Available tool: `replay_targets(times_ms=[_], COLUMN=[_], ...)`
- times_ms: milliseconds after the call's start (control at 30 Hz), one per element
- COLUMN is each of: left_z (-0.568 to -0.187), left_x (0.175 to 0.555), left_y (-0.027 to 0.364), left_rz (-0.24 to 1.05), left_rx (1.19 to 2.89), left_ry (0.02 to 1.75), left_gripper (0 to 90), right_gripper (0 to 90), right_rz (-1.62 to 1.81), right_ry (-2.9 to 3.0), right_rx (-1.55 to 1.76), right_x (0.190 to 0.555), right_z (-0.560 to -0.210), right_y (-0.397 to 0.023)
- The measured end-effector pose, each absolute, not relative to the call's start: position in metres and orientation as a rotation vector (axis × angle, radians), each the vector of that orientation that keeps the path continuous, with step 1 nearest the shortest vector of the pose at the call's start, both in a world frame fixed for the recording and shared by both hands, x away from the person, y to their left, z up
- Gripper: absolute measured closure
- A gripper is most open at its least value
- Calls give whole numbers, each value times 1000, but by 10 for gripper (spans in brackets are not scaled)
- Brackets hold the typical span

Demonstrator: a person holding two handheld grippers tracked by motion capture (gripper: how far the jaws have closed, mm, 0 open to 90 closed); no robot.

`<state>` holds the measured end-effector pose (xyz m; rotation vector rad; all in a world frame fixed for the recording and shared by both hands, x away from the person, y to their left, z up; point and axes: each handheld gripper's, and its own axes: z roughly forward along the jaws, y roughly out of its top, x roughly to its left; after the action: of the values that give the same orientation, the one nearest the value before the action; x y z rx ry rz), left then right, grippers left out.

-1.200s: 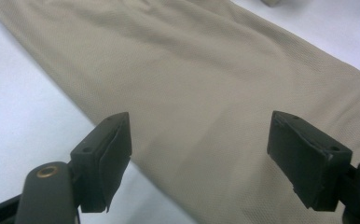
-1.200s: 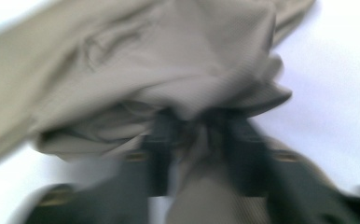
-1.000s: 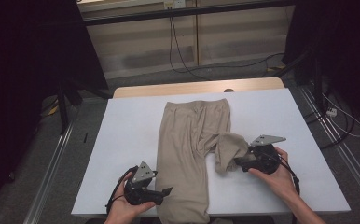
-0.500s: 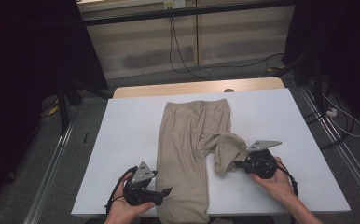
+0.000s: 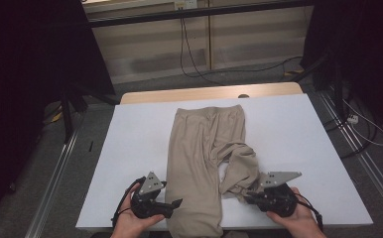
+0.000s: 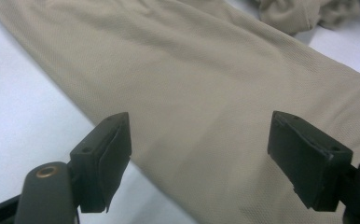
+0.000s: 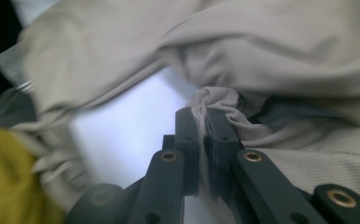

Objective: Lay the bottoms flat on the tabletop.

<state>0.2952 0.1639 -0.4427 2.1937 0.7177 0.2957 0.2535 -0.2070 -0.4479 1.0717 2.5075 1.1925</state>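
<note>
Right gripper view: the right gripper (image 7: 205, 140) has its fingers (image 7: 187, 140) clamped on a small bunch of beige fabric, the jaws having just closed on it. The bunch belongs to the crumpled leg (image 5: 239, 166) of a pair of trousers (image 5: 199, 163); loose folds rise beyond the fingertips, with a patch of white bench between them.

Left gripper view: the left gripper (image 6: 206, 154) has its fingers (image 6: 106, 154) wide apart, one at each side of the flat leg, gripping nothing. Smooth cloth runs between and beyond them.

High view: the trousers lie lengthwise down the middle of the bench (image 5: 130, 148), waistband at the far end. The leg on the person's left is straight and reaches the near edge; the leg on the right is drawn up and rumpled beside it. The right gripper (image 5: 251, 197) sits at the near end of that rumpled leg, the left gripper (image 5: 172, 206) at the outer edge of the straight leg, close to its hem.

Step in hand, as judged: the rumpled leg is seized for straightening. The next move calls for a pull toward the near edge, away from the waistband, with a steady grip so the cloth unfurls beside the straight leg; the left gripper may need to pin that leg.
</note>
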Motion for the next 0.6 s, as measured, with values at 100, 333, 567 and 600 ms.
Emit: replay_targets(times_ms=[100,333,567,600], left_z=[-443,-443,-443,-443], left_x=[295,294,295,295], left_y=[163,164,163,163], left_rz=[299,308,307,308], left_rx=[2201,2199,2201,2197], left_ry=[713,720,722,723], left_gripper=[221,221,222,221], right_gripper=[850,698,433,395], right_rz=[1210,1287,1270,1232], right_ry=[2544,2599,2438,2430], right_rx=[1042,975,1011,1022], right_x=[234,198,222,228], right_z=[-447,-445,-436,-438], right_y=[-203,-196,-204,-202])
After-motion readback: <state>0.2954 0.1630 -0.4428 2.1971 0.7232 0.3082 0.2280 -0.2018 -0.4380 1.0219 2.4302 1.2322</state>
